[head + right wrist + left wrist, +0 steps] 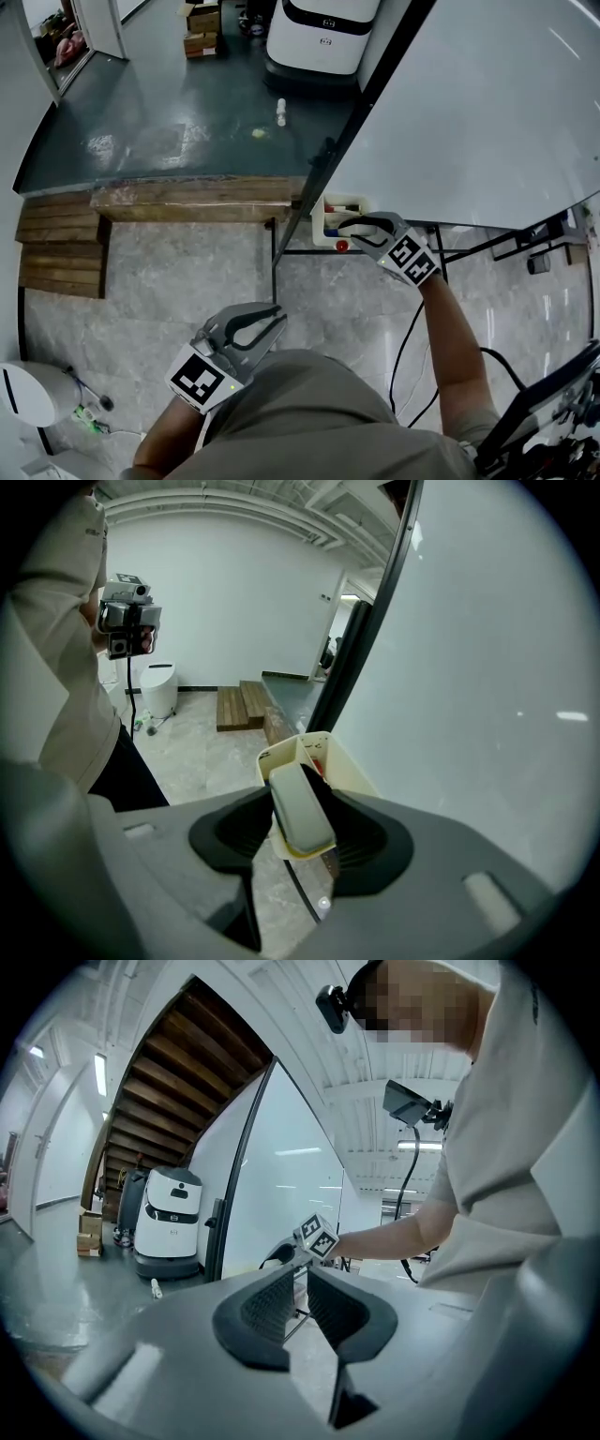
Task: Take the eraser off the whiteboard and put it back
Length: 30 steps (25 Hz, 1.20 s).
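My right gripper is clamped on the eraser, holding it right over the cream tray at the bottom edge of the whiteboard, about 1 o'clock from me. My left gripper hangs at 7 o'clock by my waist, jaws only a sliver apart, nothing in them.

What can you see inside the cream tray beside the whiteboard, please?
Red and blue marker ends show in the tray. The eraser, gripped by the right hand-held gripper, covers the rest.
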Each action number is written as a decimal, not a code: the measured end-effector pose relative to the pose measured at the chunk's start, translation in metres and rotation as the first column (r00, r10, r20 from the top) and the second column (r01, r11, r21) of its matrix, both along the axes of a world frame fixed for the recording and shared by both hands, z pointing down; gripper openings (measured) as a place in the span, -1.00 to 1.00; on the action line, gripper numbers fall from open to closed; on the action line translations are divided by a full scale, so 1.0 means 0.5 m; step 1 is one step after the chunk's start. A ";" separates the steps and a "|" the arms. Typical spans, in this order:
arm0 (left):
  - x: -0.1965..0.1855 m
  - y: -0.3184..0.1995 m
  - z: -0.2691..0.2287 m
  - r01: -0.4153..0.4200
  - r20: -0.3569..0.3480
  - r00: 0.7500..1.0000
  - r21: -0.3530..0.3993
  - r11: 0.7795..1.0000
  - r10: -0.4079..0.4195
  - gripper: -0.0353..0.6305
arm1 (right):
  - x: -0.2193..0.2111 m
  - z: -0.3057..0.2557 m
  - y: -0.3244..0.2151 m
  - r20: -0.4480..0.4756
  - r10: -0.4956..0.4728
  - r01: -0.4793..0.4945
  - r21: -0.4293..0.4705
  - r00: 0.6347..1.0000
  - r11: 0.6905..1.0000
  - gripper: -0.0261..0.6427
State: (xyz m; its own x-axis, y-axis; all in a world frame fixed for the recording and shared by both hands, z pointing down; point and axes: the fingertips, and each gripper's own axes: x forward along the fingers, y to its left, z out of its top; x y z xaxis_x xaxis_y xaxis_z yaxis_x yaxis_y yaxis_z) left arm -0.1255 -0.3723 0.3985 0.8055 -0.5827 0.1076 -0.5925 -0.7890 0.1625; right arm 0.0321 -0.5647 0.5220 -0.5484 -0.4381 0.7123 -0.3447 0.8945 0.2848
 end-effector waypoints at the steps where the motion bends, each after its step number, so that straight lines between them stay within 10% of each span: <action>1: -0.001 -0.003 0.001 0.002 0.002 1.000 -0.004 1.000 -0.002 -0.75 | 0.002 0.007 -0.004 -0.004 -0.001 0.001 -0.006 1.000 1.000 -0.35; 17: 0.025 0.028 -0.013 0.033 0.016 0.999 -0.048 0.998 -0.032 -0.75 | 0.011 0.004 -0.002 0.057 0.009 -0.010 0.027 0.998 1.000 -0.29; 30: 0.111 0.139 -0.038 0.067 0.068 0.996 -0.023 0.997 -0.065 -0.75 | 0.073 -0.154 0.146 0.292 0.086 -0.146 0.190 0.953 0.971 -0.26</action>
State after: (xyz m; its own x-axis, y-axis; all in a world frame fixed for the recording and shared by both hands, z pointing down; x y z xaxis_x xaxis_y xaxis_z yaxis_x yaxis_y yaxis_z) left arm -0.0698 -0.3029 0.3793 0.7559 -0.6308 0.1754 -0.6534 -0.7439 0.1403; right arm 0.0685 -0.4917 0.4451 -0.6482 -0.6322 0.4244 -0.5351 0.7747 0.3368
